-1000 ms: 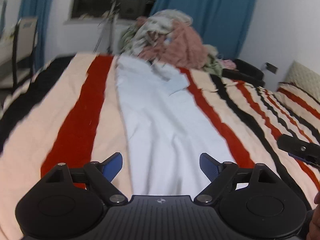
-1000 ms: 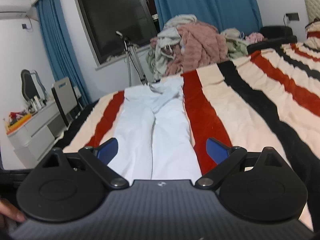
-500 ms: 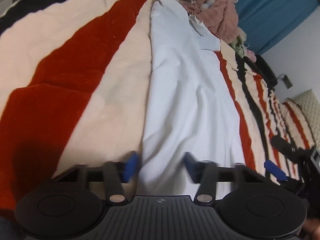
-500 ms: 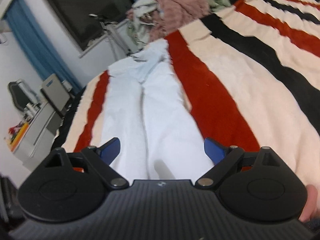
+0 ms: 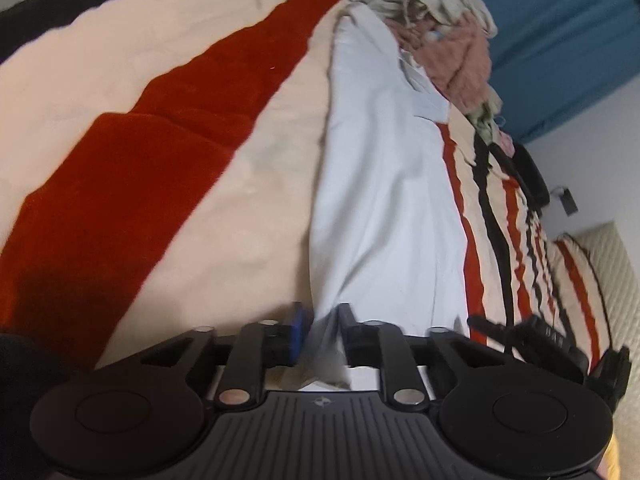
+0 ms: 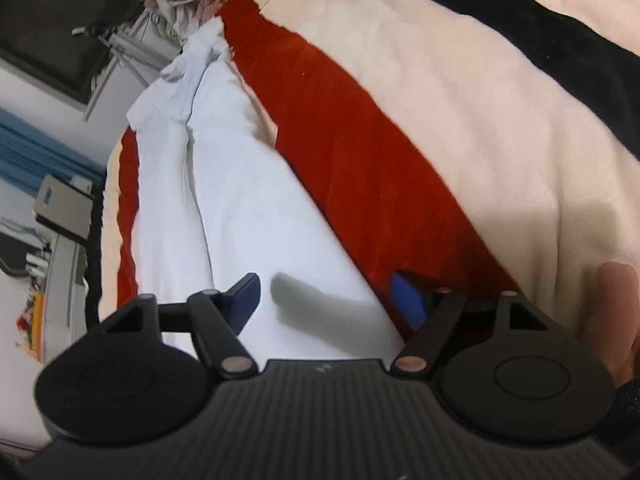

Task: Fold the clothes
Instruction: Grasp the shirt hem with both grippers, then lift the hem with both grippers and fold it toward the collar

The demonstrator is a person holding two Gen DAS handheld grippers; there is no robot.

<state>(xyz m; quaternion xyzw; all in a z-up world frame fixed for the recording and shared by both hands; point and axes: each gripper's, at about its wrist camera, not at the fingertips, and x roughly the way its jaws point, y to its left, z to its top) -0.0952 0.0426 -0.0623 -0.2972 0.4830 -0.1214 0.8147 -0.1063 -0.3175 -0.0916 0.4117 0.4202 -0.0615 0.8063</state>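
Observation:
White trousers (image 5: 384, 184) lie flat and lengthwise on the striped blanket (image 5: 160, 120), legs toward me. My left gripper (image 5: 320, 332) is shut on the near hem of the left leg, with the cloth bunched between its blue pads. In the right wrist view the trousers (image 6: 240, 200) run from the pile down to me. My right gripper (image 6: 328, 300) is open, low over the near end of the right leg, its jaws straddling the leg's right edge. It also shows at the right edge of the left wrist view (image 5: 532, 336).
A heap of unfolded clothes (image 5: 448, 40) sits at the far end of the bed, beyond the waistband. Blue curtains (image 5: 560, 40) hang behind. A dresser (image 6: 52, 264) and a tripod (image 6: 116, 52) stand left of the bed. A pillow (image 5: 608, 280) lies at the right.
Both grippers dropped from above the bed to the trouser hems. The left gripper closed on the left leg's hem. The right gripper stayed open and came close over the right leg.

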